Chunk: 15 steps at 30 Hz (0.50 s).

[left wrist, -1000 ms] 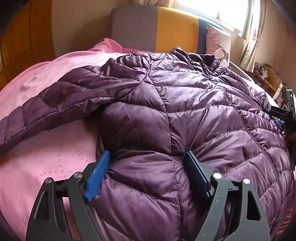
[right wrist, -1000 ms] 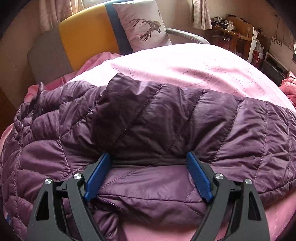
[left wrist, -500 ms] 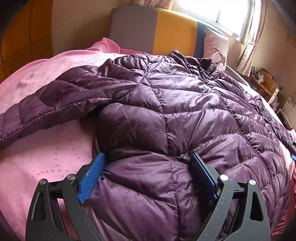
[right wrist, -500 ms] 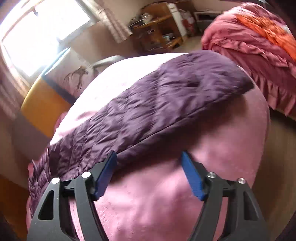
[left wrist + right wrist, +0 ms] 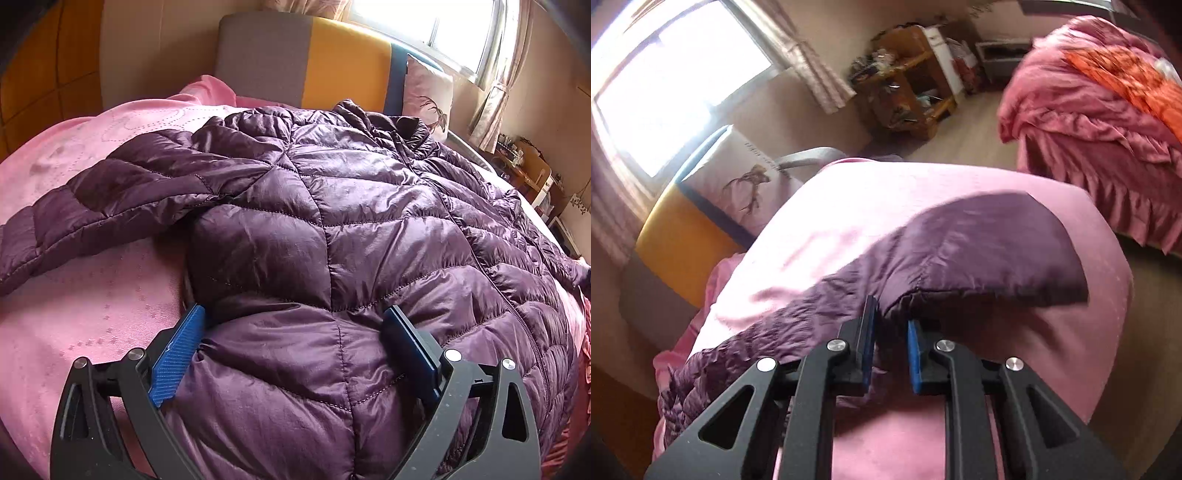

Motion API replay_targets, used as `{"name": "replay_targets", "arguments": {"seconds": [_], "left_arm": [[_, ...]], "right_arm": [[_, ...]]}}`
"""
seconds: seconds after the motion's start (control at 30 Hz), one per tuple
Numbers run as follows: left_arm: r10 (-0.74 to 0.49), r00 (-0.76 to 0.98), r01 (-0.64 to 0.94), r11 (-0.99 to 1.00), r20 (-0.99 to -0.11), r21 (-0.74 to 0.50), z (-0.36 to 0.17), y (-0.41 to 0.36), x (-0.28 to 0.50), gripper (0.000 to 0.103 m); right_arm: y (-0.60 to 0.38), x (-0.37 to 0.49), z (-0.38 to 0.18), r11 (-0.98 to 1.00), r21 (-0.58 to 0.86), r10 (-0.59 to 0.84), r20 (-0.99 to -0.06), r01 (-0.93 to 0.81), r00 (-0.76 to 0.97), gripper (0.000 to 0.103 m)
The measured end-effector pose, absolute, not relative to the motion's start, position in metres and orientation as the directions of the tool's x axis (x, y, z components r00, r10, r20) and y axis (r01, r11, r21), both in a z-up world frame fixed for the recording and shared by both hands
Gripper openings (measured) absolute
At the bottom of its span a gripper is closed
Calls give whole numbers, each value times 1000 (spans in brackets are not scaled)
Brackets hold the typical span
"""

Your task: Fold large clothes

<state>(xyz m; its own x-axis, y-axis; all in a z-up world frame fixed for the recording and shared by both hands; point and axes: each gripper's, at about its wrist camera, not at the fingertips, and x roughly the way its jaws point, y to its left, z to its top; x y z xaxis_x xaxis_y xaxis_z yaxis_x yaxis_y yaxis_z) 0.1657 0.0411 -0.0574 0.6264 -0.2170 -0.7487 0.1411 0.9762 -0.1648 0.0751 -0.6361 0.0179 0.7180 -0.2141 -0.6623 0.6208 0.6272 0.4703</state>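
A: Starting at the left: what is the left gripper (image 5: pixel 291 347) doing?

B: Its jaws are opening, standing about as wide as they go, astride the lower side of the jacket (image 5: pixel 351 229). The pads are resting against a puffed panel without pinching it. A second ago they were a little narrower, so I am reading this as a release, or at most a light hold-down, not a grab.

A: And where is the jacket lying?

B: It is lying front up on the pink bed (image 5: pixel 74 295), zip closed. The collar is pointing away toward the headboard (image 5: pixel 306 62) and the pillow (image 5: pixel 428 92), with the hem nearest this camera, so its long axis is running from the camera toward the headboard. The left sleeve (image 5: pixel 92 206) is stretching out sideways over the bedcover.

A: Now the right side: what has changed there?

B: A lot. A second ago the right gripper (image 5: pixel 890 332) was wide open over the upper sleeve; now it is out along the right sleeve (image 5: pixel 979 254), which is running toward the far corner of the bed, and its jaws are closing on the sleeve's near edge. Fabric is sitting between the pads, though the picture is blurred.

A: What is that meaning for the fold?

B: I am judging that the sleeve fold is beginning: with that edge caught, the sleeve can be carried across the body while the left side stays free.
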Motion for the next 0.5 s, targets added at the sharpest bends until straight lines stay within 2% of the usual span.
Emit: {"name": "replay_targets", "arguments": {"seconds": [0.2, 0.3, 0.5], "left_arm": [[-226, 631, 141, 974, -742, -177, -57, 42, 165, 95], [-245, 629, 153, 969, -738, -191, -56, 43, 165, 99], [-252, 622, 156, 968, -742, -197, -55, 43, 165, 99]], "right_arm": [[-520, 152, 50, 841, 443, 28, -609, 311, 793, 10], [-441, 188, 57, 913, 382, 138, -618, 143, 774, 9], [-321, 229, 44, 954, 297, 245, -672, -48, 699, 3]]}}
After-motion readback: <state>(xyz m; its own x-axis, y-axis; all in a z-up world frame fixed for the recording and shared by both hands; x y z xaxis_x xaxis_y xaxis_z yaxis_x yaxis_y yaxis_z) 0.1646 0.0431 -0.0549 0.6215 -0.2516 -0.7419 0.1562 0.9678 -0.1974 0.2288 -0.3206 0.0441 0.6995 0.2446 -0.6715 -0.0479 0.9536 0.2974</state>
